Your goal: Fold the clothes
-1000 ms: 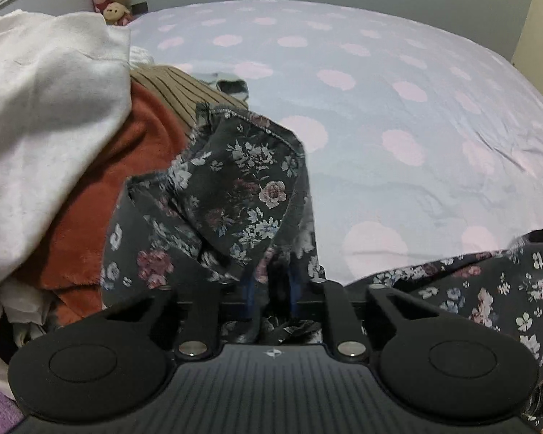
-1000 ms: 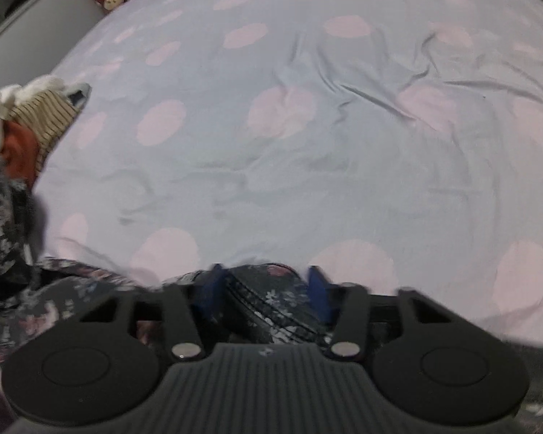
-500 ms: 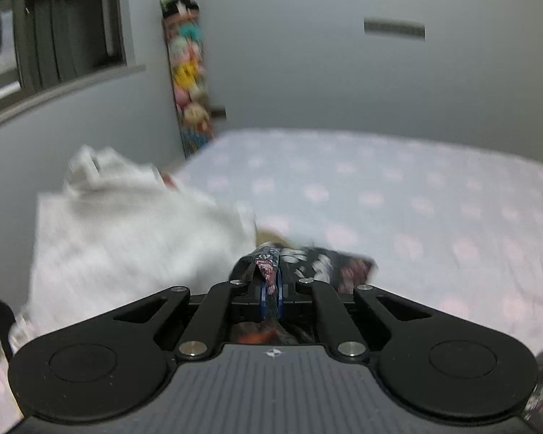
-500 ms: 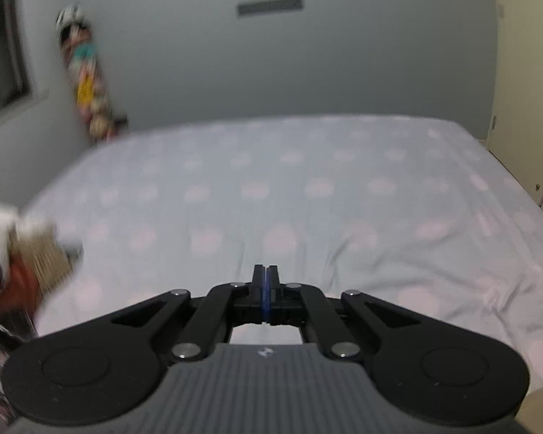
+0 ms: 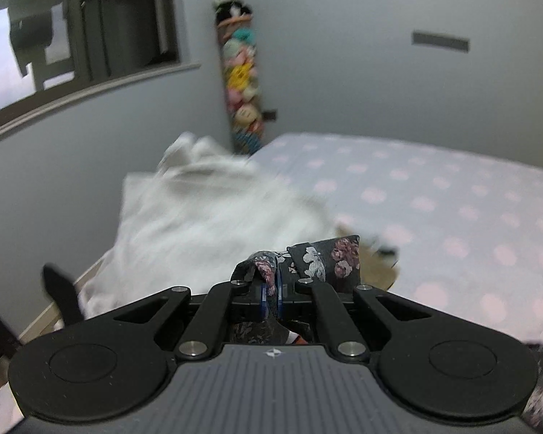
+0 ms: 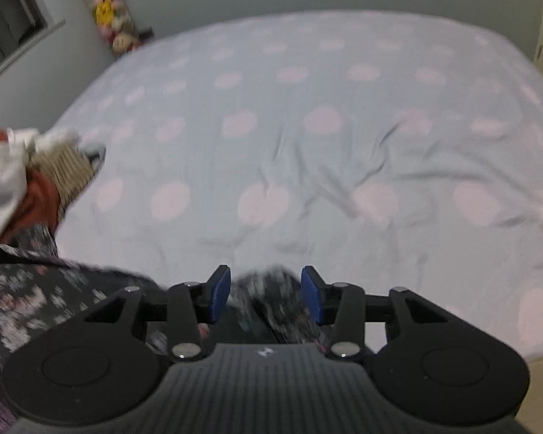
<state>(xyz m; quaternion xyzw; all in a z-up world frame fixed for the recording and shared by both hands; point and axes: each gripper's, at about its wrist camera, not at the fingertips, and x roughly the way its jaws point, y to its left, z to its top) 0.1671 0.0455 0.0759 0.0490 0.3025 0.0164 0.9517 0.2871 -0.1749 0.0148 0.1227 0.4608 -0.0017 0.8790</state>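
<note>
Above the pale blue bed sheet with pink dots: a dark floral-print garment, raised off the mattress and not yet folded. Left gripper: pads pressed together on a corner of that cloth. Right gripper: jaws just opened, spread, blurred cloth between them but apparently unpinched. To the left, a heap of white, rust and striped tan clothes, untouched. By that look, barely begun: spreading flat, every fold, and the whole heap left.
</note>
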